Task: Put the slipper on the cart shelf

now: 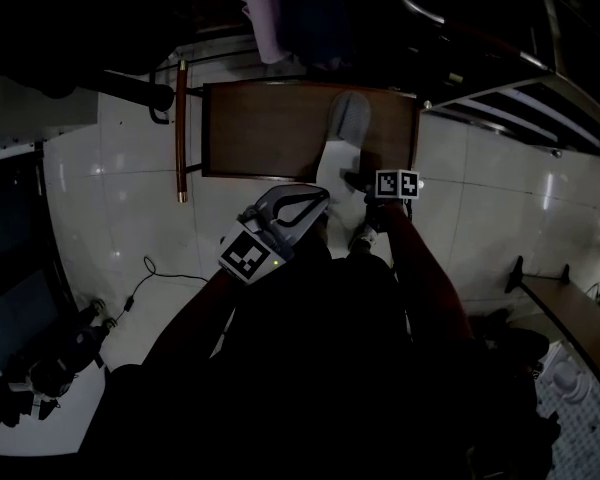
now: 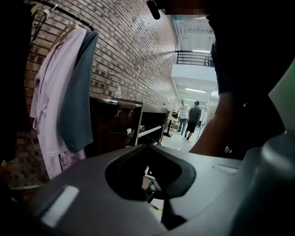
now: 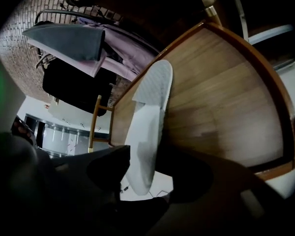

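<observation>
A white slipper lies flat on the brown wooden cart shelf, toe pointing away and heel sticking out past the near edge. My right gripper is at that heel. In the right gripper view the slipper runs along the shelf, and the right gripper stands open with the heel between its jaws, pads off it. My left gripper hovers just left of the heel, over the shelf's front edge. In its own view the left gripper is shut with nothing in it.
A wooden bar stands at the cart's left side. Clothes hang beyond the shelf, seen as a pale robe on a rack. A cable and camera gear lie on the tiled floor at left. A low bench is at right.
</observation>
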`<state>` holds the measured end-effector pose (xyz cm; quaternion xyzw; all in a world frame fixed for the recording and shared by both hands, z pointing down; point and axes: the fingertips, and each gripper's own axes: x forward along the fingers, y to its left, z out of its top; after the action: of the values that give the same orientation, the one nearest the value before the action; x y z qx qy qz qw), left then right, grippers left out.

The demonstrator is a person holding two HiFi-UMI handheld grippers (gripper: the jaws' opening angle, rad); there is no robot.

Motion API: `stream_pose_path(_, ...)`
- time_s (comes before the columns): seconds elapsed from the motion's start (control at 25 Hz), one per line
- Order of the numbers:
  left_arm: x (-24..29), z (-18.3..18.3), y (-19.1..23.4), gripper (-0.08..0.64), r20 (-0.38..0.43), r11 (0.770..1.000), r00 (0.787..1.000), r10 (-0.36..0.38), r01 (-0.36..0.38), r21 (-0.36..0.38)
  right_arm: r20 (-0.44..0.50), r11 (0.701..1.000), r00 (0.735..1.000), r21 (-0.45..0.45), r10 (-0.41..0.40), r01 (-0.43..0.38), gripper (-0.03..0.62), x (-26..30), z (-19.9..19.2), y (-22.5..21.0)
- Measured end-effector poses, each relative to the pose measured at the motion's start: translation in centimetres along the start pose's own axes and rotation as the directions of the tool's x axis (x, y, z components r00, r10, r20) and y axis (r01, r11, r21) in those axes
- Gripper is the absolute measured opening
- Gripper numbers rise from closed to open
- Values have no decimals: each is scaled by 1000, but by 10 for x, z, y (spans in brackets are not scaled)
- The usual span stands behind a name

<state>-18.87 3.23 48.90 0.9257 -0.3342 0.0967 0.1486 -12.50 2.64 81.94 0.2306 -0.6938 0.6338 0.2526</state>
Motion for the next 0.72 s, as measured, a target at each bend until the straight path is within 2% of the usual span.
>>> stream_pose_path(0.28, -15, -9, 17, 0, -11, 999, 999, 30, -30, -18, -57, 999, 998, 48, 25, -22, 229, 25, 0, 4)
stream_pose_path(0.44, -17, -15, 26, 0, -14, 999, 999, 34, -35, -33, -69, 999, 998, 52, 10, -7, 229, 35, 5, 5)
stream_pose_path(0.56, -16, -16, 33, 0, -9, 999, 999, 32, -32, -38, -86, 998, 996, 59, -12, 18, 175, 36, 5, 0)
stream_pose_path(0.72, -10, -18, 39, 0, -1, 999, 1000, 23, -23, -45, -72, 997, 997, 73, 28, -23, 112, 35, 7, 7)
